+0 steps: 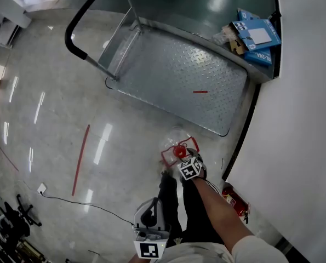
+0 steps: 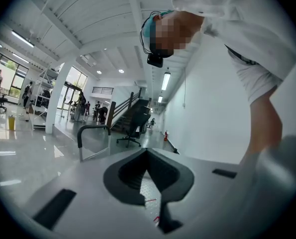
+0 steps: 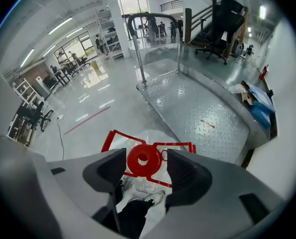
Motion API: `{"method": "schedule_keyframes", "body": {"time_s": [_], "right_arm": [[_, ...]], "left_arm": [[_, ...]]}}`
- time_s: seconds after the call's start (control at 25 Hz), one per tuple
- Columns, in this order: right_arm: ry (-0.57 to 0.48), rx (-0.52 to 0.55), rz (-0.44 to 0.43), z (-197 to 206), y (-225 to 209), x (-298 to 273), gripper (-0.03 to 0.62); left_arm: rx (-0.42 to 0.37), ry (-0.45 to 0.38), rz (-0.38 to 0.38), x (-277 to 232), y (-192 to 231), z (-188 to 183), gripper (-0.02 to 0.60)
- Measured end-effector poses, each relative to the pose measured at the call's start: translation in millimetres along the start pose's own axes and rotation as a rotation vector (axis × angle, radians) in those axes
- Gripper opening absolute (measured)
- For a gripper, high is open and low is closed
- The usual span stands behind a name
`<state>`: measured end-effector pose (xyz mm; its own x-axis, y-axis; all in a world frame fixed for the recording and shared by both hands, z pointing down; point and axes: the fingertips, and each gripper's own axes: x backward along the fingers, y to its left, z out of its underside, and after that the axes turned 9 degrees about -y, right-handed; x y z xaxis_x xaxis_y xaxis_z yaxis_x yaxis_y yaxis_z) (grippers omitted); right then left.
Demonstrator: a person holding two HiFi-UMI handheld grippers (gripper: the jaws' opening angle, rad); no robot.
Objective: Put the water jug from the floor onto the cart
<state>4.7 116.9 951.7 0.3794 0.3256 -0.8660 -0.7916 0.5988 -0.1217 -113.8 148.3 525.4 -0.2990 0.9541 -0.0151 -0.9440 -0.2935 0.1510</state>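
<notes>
The right gripper (image 3: 146, 156) points steeply down with its jaws spread. The red cap (image 3: 144, 160) of the water jug (image 1: 175, 140) sits in the gap between them, and neither pad presses on it. The clear jug, ringed by a red carrying frame (image 3: 115, 139), stands on the glossy floor (image 1: 53, 119) just off the near edge of the cart (image 1: 179, 75). In the head view this bare checker-plate platform lies at twelve o'clock from the jug, its black push handle (image 1: 80, 21) at ten o'clock. Blue cartons (image 1: 256, 34) lie beside the cart's one o'clock corner. At seven o'clock from the right gripper, the left gripper (image 1: 150, 229) is held roughly level, jaws clenched together on nothing.
</notes>
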Motion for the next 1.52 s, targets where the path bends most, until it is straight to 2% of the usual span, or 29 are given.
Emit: {"method": "schedule_keyframes", "body": {"time_s": [0.16,0.44,0.84,1.28,1.52], "right_arm": [[0.057,0.001,-0.005,18.1,2.1,-24.8,0.255],[0.125,0.015,-0.004,26.0,10.1,-46.6,0.272],[0.153,-0.004,0.008,34.6,8.5,-56.4,0.299],[0.172,0.075,-0.014,33.9,17.2,-34.8,0.299],[0.182,0.063,-0.023,13.0,20.4,14.3,0.299]], "left_arm": [[-0.002,0.009,-0.012,-5.4,9.1,12.3,0.003],[0.019,0.025,-0.043,-4.6,29.1,18.8,0.003],[0.022,0.046,-0.046,-0.5,31.3,29.6,0.003],[0.028,0.023,-0.039,-5.3,27.9,26.3,0.003],[0.032,-0.039,-0.015,-14.5,24.8,-6.4,0.003]]}}
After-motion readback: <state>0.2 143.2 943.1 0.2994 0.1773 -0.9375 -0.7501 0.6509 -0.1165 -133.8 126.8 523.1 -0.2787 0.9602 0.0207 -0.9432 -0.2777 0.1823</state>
